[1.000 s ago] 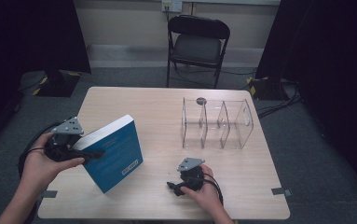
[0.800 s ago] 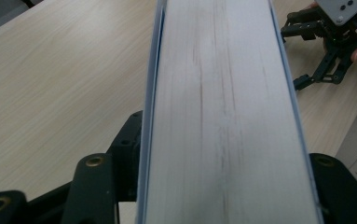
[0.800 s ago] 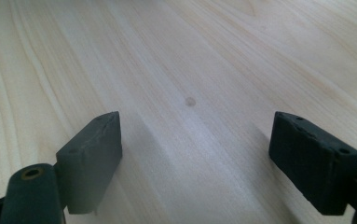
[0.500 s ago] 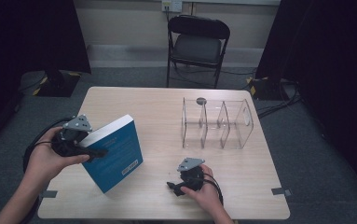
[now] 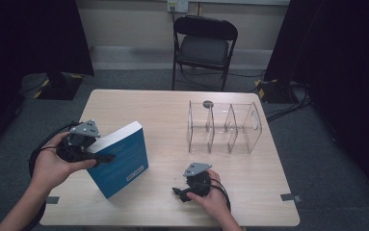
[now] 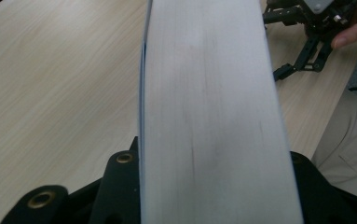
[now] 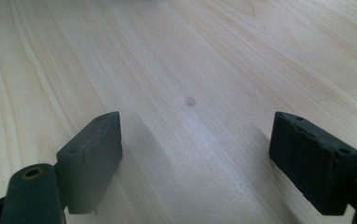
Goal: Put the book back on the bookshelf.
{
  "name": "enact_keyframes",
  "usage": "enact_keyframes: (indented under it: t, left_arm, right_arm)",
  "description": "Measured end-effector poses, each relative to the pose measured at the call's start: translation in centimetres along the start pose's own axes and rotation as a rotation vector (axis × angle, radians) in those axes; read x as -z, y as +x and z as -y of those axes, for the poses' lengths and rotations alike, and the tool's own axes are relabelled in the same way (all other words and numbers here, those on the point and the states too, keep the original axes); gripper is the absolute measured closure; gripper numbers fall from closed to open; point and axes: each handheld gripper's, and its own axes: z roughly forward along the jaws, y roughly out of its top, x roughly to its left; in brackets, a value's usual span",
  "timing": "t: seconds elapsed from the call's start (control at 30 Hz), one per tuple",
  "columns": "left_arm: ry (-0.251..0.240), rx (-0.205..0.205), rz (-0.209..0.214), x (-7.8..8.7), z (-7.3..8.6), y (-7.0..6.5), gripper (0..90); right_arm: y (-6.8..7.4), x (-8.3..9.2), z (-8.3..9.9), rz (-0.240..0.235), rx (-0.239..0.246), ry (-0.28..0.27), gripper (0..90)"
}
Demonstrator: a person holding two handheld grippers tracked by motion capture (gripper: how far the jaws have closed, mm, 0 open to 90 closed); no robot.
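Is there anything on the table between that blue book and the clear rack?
Nothing visible. The left gripper holds the book tilted up, and bare table lies between it and the rack. The right gripper rests nearer the person, off that line.

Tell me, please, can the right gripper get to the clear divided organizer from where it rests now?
Probably yes. The right gripper rests open on the table, holding nothing, and bare tabletop lies between it and the clear organizer. The blue book, held by the left gripper, stands off to the side.
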Motion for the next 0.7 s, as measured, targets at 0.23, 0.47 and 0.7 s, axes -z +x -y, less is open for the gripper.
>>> enact_keyframes:
  t: [0.23,0.47,0.7]
  left_arm:
    - [0.007,-0.047,0.042,-0.8,-1.5,-1.0,60.8]
    - [-0.016,-0.132,0.115,-1.8,-4.1,-2.6,60.8]
    - [-0.046,-0.145,0.177,-3.2,-3.8,-3.6,60.4]
  right_arm:
    - [-0.1,0.0,0.0,-0.004,0.004,-0.001,16.3]
    - [-0.4,0.4,0.4,-0.001,0.000,-0.001,16.0]
    - [-0.8,1.0,0.9,0.005,-0.005,0.001,15.8]
